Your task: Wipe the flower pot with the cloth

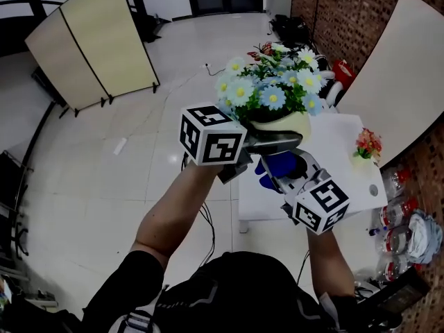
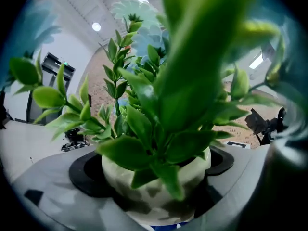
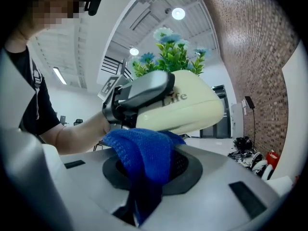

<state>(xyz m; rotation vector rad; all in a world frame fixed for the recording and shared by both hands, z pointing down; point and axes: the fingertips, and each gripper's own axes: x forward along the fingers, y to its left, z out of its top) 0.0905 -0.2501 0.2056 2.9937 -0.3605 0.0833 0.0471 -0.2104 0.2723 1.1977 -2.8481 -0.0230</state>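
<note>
blue cloth (image 3: 138, 150) sits pinched in my right tongs (image 3: 147, 174), pressed against the underside of the cream flower pot (image 3: 185, 107). my left tongs (image 2: 155, 194) clamp the pot, held above the white surface (image 1: 347, 159). wiping looks underway, with the sides likely left to do.

White table on a pale tiled floor

The table (image 1: 345, 136) stands by the brick wall and carries a small pot of red and orange flowers (image 1: 366, 148) near its right edge. On the floor (image 1: 139, 151) stand a folding screen (image 1: 97, 40) well apart to the left, loose cables (image 1: 207, 220) beside the table leg, and what look like plastic bottles (image 1: 395, 220) at the right.
</note>
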